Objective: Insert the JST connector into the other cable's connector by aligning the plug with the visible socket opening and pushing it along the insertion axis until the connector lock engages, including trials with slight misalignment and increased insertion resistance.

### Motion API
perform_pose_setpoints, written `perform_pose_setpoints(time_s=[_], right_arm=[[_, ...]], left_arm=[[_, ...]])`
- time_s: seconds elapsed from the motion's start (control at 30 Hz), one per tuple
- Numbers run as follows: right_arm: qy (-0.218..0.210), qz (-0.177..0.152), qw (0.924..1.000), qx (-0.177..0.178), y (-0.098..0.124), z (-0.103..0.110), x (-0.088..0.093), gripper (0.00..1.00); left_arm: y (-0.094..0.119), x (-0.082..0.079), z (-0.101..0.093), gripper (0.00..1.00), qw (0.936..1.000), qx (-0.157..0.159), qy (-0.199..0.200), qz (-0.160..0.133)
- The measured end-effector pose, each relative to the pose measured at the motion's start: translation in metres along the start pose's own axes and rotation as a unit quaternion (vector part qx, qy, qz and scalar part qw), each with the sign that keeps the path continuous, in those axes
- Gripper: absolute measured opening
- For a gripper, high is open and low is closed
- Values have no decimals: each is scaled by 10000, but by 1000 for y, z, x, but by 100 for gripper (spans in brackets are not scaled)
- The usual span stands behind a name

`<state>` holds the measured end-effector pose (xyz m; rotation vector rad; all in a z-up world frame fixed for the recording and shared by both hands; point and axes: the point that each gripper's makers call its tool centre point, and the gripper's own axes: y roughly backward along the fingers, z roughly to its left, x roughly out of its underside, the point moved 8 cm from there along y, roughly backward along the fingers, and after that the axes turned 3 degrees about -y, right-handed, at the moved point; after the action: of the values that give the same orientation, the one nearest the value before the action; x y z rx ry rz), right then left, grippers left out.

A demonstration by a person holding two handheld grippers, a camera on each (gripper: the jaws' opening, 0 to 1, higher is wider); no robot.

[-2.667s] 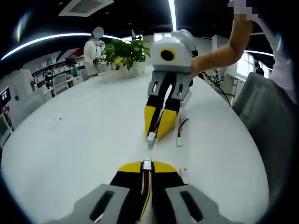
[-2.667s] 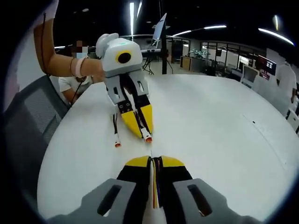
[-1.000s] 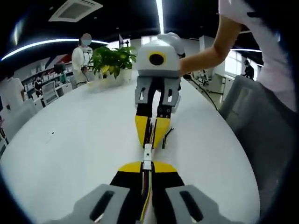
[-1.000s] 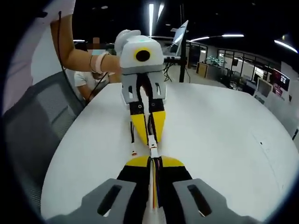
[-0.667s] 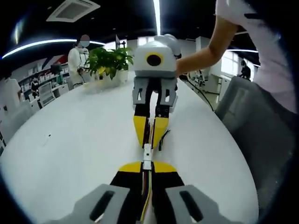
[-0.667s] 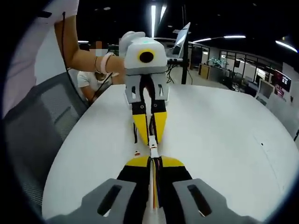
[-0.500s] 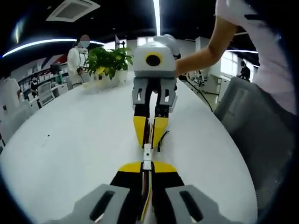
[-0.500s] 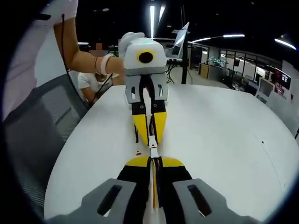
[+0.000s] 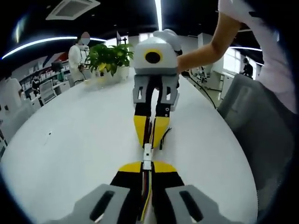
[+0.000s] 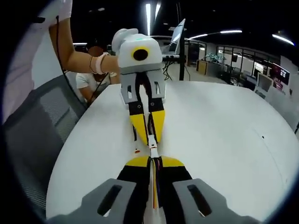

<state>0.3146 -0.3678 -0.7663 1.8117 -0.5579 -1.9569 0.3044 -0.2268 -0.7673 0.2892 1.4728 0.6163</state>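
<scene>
Two white JST connectors (image 9: 147, 154) meet end to end between the two grippers, just above the white table (image 9: 70, 140). My left gripper (image 9: 147, 164) is shut on its wires right behind its connector. Facing it tip to tip is my right gripper (image 9: 148, 143), which comes down from the top and is shut on the other cable. In the right gripper view the joined connectors (image 10: 153, 151) sit between my right gripper (image 10: 153, 159) and the left gripper (image 10: 150, 141). A loose cable end (image 10: 136, 150) with an orange tip lies on the table (image 10: 224, 130) just to the left.
A potted plant (image 9: 110, 56) stands at the table's far edge, with a person (image 9: 77, 51) behind it. A grey chair (image 9: 247, 121) is close on the right. In the right gripper view the chair (image 10: 37, 135) is on the left and a seated person (image 10: 91, 79) is behind it.
At the earliest frames the grippers were apart, connectors separate. By a second ago they had come tip to tip. Since then only the views have shifted slightly.
</scene>
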Motion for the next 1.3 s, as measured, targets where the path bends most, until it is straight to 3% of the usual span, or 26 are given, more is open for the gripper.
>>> perform_pose_setpoints(time_s=[0.23, 0.37, 0.63, 1.03, 1.1, 1.17, 1.23, 1.3], right_arm=[[16, 156, 9999, -49, 0, 2, 3, 3], [147, 144, 9998, -12, 3, 2, 1, 3], [222, 187, 9996, -18, 5, 2, 2, 3], [14, -39, 10000, -63, 5, 1, 1, 3], [55, -79, 9999, -67, 5, 2, 0, 3], [-12, -216, 9997, -126, 6, 3, -3, 2], [123, -183, 9997, -90, 6, 3, -6, 2], [113, -135, 9998, -82, 6, 3, -4, 2]], left_arm=[[-4, -3, -5, 0, 9998, 63, -154, 143], [-4, -5, -5, 0, 9999, 63, 95, 39], [-6, -6, -7, 0, 9998, 139, 130, 43], [-3, -3, -3, 0, 9995, 118, 299, -67], [-1, -3, -3, 0, 9990, 124, 401, -134], [-1, -9, -3, 0, 9968, 180, 600, -487], [-1, -9, -2, 0, 9989, 125, 342, -298], [-3, -10, -2, 0, 9990, 140, 338, -244]])
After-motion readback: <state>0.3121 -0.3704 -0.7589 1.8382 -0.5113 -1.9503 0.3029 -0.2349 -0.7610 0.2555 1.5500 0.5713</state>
